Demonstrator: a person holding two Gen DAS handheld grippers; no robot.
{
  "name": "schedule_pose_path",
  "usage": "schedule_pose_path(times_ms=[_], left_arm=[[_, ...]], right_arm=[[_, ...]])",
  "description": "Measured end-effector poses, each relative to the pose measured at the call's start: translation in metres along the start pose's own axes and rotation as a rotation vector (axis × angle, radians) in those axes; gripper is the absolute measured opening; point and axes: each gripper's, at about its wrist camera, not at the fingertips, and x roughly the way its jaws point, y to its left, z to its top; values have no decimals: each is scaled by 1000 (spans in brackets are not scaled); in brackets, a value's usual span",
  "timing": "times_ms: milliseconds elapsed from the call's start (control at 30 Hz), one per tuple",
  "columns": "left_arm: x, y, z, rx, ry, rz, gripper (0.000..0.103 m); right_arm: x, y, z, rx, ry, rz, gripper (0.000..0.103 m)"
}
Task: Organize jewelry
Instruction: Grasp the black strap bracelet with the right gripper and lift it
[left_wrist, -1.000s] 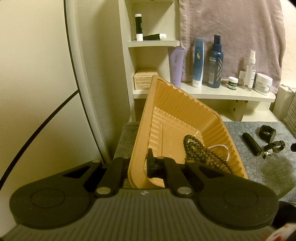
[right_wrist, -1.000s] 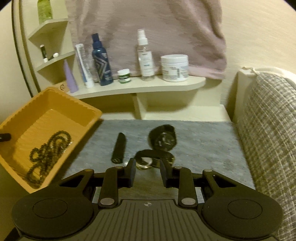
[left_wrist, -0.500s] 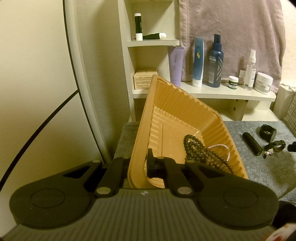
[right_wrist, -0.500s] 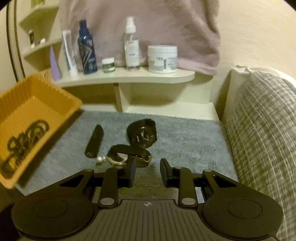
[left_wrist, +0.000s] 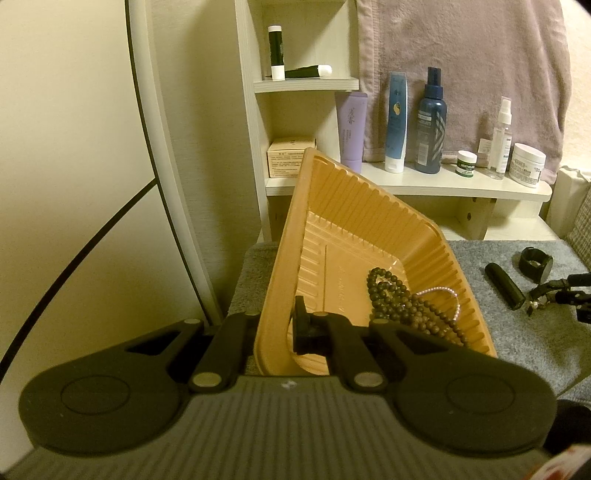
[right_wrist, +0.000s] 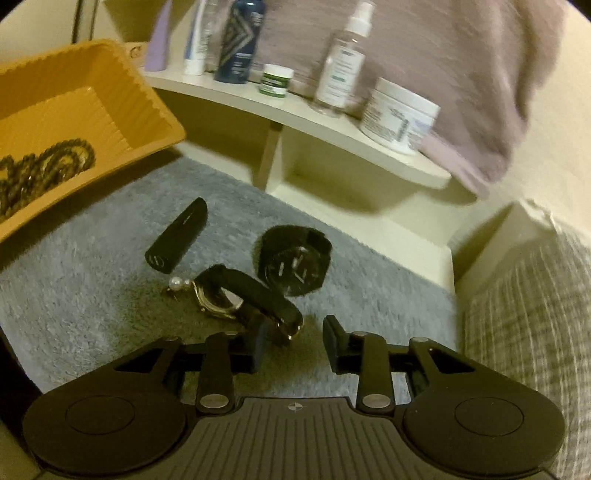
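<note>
My left gripper (left_wrist: 277, 332) is shut on the near rim of an orange ribbed tray (left_wrist: 369, 206), which it holds tilted up off the grey mat. A dark bead strand (left_wrist: 399, 299) and a thin pearl bracelet (left_wrist: 443, 291) lie in the tray's low corner. My right gripper (right_wrist: 297, 343) hangs low over the mat with its jaws opening. The buckle end of a gold watch (right_wrist: 218, 299) on a black strap lies just inside its left finger, and neither pad presses on it. A pearl earring (right_wrist: 177, 283), a black tube (right_wrist: 181, 236) and a black watch (right_wrist: 295, 262) lie beyond.
A cream shelf (left_wrist: 443, 184) behind the mat carries bottles, tubes and jars, and a mauve towel (left_wrist: 461, 55) hangs above it. A checked cushion (right_wrist: 528, 314) borders the mat on the right. A curved white frame (left_wrist: 155, 147) stands to the left of the tray.
My right gripper has come down closer to the gold watch and rolled, so its view now tilts, and its jaws stand wider. The left gripper and tray have not moved.
</note>
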Motion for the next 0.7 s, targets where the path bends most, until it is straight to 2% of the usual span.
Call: schedule_pose_path(times_ms=[133,167,200,467,700], left_arm=[[0,0,0,-1,0,0,5],[0,0,0,0,-1,1,5],[0,0,0,0,0,0,5],[2,0,0,-4,-1,-1,5],[2,0,0,-6,-2,-1,5]], right_arm=[[0,2,4,-20,-5,5,31],[-2,1,4,-7,-10,9,17],[-4,1,5,3,-13,6,15],[-24,-2,12,46,-48,-9,11],[-43,-3,30,56,-97,-6,5]])
